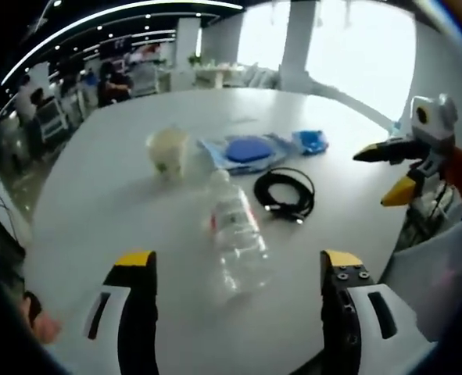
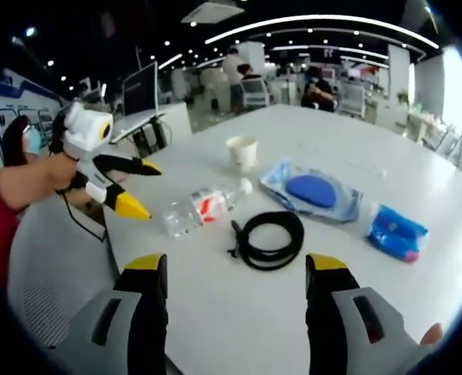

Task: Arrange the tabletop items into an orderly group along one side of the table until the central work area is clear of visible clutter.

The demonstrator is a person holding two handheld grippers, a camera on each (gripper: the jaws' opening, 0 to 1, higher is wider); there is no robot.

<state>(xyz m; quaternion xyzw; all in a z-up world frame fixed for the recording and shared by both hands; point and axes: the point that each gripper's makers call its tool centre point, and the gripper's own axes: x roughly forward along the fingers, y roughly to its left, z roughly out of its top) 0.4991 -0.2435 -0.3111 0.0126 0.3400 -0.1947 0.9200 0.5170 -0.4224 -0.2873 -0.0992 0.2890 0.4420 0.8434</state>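
On the table, the bottle was seen lying lengthwise ahead of the left gripper, jaws wide, empty.

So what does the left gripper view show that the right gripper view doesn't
Left gripper view: the right gripper coming in from the right, jaws apart, and bright windows behind the table.

Right gripper view: the left gripper held in a hand, jaws apart, plus an open laptop on a desk behind.

Both: the white table, lying plastic bottle, paper cup, coiled black cable, blue pad in clear wrap and blue packet.
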